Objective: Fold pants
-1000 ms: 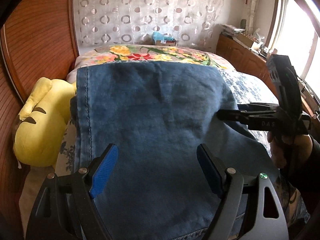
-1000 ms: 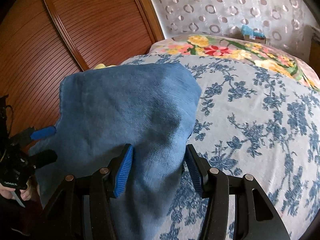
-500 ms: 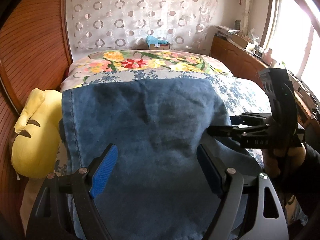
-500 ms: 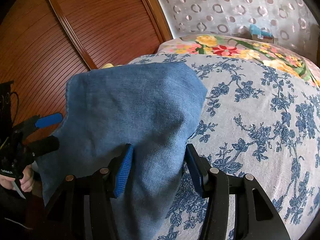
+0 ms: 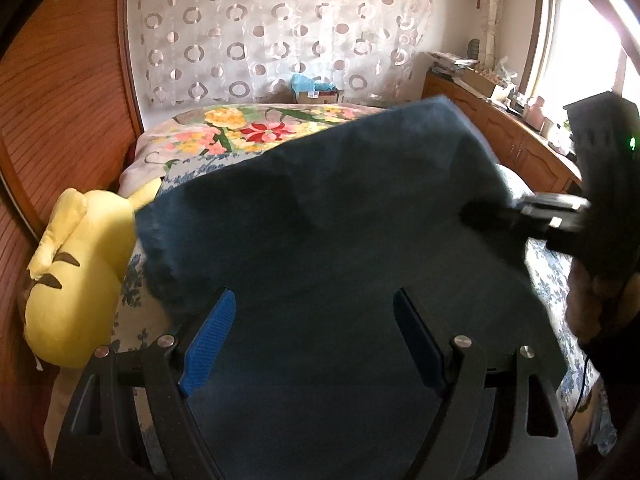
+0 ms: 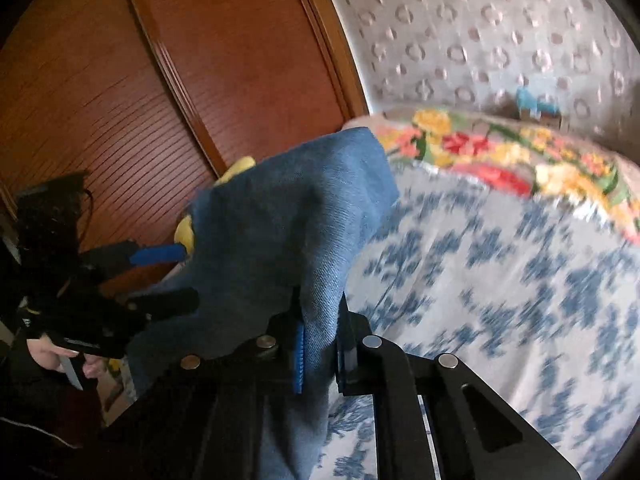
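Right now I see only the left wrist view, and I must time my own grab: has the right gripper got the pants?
Observer: Yes. In the right wrist view the right gripper has just been closing its jaws, and a fold of the pants is pinched between them.
Operator: And my left gripper, seen from there?
Observer: The left gripper has its jaws wide apart beside the pants' edge, pinching no cloth.

A home bedroom: a bed under a blue-flowered sheet, a bright floral blanket, a yellow plush toy, a circle-patterned curtain, wooden cabinets beside a sunlit window.
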Tool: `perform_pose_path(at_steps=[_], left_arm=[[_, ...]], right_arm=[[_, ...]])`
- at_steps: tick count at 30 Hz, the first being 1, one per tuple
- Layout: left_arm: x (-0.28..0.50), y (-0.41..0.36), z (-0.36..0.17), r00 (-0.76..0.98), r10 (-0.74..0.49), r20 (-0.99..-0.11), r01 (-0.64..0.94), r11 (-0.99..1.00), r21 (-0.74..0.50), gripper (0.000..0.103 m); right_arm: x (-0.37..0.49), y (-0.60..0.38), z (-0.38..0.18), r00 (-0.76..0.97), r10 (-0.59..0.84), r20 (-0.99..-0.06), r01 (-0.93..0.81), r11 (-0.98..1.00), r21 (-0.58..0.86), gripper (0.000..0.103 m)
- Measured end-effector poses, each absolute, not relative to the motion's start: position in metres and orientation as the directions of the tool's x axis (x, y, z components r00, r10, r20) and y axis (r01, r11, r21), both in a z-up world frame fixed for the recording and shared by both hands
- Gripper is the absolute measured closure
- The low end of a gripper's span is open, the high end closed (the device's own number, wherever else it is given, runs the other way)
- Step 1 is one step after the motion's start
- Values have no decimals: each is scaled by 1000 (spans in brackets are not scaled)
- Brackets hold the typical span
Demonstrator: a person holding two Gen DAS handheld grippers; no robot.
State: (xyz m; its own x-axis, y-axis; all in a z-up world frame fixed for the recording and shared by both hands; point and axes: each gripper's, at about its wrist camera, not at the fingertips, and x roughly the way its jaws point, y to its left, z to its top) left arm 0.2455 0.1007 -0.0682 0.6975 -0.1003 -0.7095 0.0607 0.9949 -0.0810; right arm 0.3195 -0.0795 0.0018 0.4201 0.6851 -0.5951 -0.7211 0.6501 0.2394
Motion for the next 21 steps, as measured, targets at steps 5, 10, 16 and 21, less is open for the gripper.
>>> perform_pose_path(at_steps=[5,10,16,21], left_arm=[[250,88,-60,709,-112,-696,84,994,-74,21],[261,65,-54,714,-143,-685,135,989,-66,21],[279,26,-46,710,-190,-678,206,977,-59,21],[295,-10,-48,694,-221,-685,255,966,-53,21]], right_arm=[[327,-125,23,520,630,-577,-669,720,185,92],[334,-195,31,631,510,-585,-545,827,134,92],[340,-274,22,694,378,-612,-406,908,102,92],[351,-308,-4,671,357,-650,-359,923,137,91]])
